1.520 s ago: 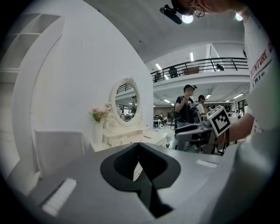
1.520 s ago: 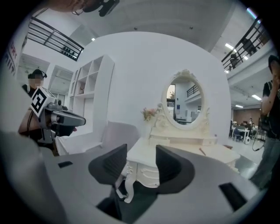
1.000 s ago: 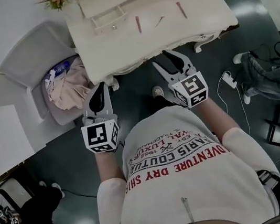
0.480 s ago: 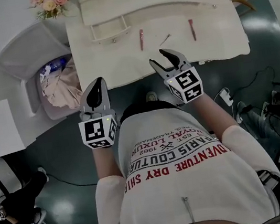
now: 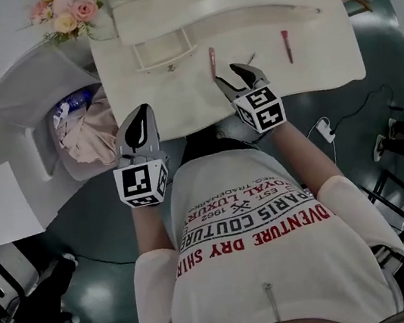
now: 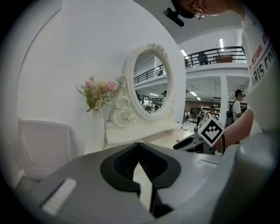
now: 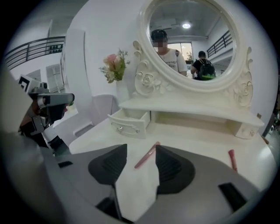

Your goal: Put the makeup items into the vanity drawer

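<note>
On the white vanity top (image 5: pixel 308 62) lie a pink makeup stick (image 5: pixel 212 61), a thin dark pin-like item (image 5: pixel 250 58) and a reddish stick (image 5: pixel 287 44). The small vanity drawer (image 5: pixel 160 49) stands pulled out at the back left. My right gripper (image 5: pixel 233 75) hovers open over the table's front, just short of the pink stick. In the right gripper view the pink stick (image 7: pixel 146 156) lies ahead between the open jaws, the drawer (image 7: pixel 128 122) is left of it and the reddish stick (image 7: pixel 232 159) lies at right. My left gripper (image 5: pixel 139 117) is shut and empty at the table's front left edge.
An oval mirror (image 7: pixel 197 39) and a vase of pink flowers (image 5: pixel 69 6) stand at the vanity's back. A grey seat holding cloths and bottles (image 5: pixel 85 126) sits left of the vanity. A white plug and cable (image 5: pixel 325 127) lie on the dark floor at right.
Both grippers have moved forward toward the vanity. The right gripper, still open, has come over the table top close to the pink stick. The left stays shut.
</note>
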{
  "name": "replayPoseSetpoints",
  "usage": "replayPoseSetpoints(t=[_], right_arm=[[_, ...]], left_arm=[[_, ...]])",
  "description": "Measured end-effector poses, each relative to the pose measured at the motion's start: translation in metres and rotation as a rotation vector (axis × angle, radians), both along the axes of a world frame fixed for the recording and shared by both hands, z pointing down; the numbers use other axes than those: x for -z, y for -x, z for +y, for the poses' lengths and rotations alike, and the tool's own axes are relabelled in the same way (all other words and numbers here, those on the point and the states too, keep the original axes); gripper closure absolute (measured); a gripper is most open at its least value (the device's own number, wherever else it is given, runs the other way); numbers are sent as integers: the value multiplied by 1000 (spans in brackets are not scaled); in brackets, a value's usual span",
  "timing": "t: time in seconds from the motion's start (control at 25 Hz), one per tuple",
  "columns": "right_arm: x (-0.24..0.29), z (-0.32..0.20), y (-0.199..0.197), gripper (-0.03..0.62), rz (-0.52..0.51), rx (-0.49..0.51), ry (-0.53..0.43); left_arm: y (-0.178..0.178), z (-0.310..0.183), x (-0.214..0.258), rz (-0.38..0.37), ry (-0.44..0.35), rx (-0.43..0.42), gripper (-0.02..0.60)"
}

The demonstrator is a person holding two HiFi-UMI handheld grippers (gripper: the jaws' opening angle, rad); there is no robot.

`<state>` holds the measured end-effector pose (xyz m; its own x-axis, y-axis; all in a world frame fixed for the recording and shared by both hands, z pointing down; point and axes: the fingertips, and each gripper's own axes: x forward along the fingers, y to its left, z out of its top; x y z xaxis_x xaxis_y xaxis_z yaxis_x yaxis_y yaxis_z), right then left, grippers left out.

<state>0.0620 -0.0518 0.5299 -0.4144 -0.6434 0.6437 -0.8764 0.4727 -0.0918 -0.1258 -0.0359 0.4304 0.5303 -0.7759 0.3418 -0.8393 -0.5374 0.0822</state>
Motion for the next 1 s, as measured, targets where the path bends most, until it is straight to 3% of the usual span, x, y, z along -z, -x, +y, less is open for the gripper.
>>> replayPoseSetpoints(t=[0.24,0.6,0.64,0.76,0.88,1.0], right_arm=[[-32,-23,7,418,-18,-89,106],[-73,-33,6,421,81,-147,239],[-75,-34,4,427,91,-157,252],[-78,-35,-3,539,129,-177,283],[-76,-38,-4,540,128,-161,285],[-59,-43,-5,542,115,-163,227]], left_arm=[[18,-28,-10,3,1,-53,571],[22,-49,-19,5,-5,-106,571],[23,-51,-19,-1,-4,-109,571],[26,-56,-18,-7,-4,-109,571],[29,-60,-15,-3,-9,-101,571],[29,-60,-12,-3,-19,-105,571]])
